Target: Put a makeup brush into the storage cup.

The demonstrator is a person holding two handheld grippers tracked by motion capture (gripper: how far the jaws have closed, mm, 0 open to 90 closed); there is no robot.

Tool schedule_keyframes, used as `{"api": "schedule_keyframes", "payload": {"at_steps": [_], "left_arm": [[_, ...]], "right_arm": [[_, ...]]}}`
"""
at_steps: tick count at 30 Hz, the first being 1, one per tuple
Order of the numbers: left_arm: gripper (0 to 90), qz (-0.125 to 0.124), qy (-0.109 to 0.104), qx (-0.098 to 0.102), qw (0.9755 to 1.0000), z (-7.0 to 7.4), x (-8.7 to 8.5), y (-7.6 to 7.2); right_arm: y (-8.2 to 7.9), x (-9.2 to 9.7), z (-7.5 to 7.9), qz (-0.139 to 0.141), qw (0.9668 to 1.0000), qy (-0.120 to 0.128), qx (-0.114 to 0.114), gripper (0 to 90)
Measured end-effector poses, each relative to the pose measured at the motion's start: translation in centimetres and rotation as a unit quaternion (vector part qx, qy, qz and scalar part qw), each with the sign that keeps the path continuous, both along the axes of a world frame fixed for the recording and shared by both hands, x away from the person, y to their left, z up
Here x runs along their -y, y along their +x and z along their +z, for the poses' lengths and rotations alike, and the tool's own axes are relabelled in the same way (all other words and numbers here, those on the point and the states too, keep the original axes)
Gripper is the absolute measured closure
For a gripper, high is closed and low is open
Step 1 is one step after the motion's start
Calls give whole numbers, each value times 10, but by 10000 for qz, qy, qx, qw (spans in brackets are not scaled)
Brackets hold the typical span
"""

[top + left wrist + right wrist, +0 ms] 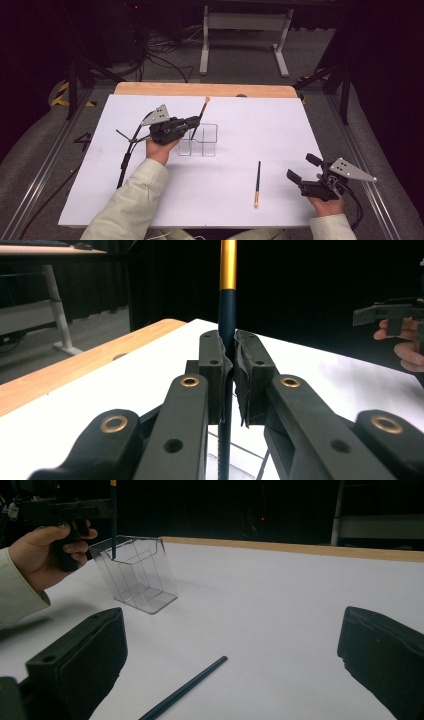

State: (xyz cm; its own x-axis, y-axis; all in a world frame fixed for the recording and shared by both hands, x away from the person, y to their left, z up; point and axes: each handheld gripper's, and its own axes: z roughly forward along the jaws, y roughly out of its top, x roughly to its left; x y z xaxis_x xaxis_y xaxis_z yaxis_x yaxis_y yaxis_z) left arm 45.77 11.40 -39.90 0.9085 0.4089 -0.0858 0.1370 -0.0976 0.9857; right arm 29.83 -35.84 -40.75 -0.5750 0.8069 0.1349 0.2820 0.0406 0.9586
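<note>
Clamping a slim dark-handled brush with a gold ferrule (227, 315), the left gripper (192, 121) has its two black jaws closed tight on the handle, which stands nearly upright between the pads in the left gripper view. In the high view the brush tilts slightly, its pale bristle tip up and toward the far edge, its lower end down inside the clear plastic compartment holder (206, 140) that sits just right of the gripper, toward the far middle of the white table sheet (260, 120). The person's left hand (160, 150) grips the tool from the near side. Farther out, a second dark brush with a pale tip (257, 183) lies flat on the sheet, near the front edge and right of centre. Beyond it, at the near right corner, the right gripper (302, 169) rests in the person's hand with its jaws spread wide and nothing between them.
</note>
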Motion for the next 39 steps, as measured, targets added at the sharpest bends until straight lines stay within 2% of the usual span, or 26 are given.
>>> {"api": "schedule_keyframes", "payload": {"at_steps": [12,19,23,28,29,30,32,35,39], "left_arm": [[825,-29,31,-21,10000,-4,2,0],[809,-94,11,-171,9998,-4,0,0],[548,-102,-33,-301,9995,-1,-1,-2],[349,-107,38,-301,9995,5,-5,-7],[349,-89,50,-322,9994,7,-7,-9],[265,-90,89,-357,9993,10,-9,-12],[249,-72,118,-347,9993,12,-11,-15],[160,-6,217,-313,9993,18,-17,-23],[123,-3,261,-246,9994,26,-26,-33]], "right_arm": [[0,0,0,27,10000,-4,2,0],[0,0,0,17,10000,5,4,0],[-1,0,1,25,10000,19,15,0],[0,0,1,26,10000,10,33,0],[0,0,1,28,10000,0,36,0],[1,-1,2,41,10000,-31,39,0],[1,-1,2,41,10000,-43,40,0],[1,-2,3,60,9999,-120,55,0],[1,-4,5,87,9996,-249,69,0]]}}
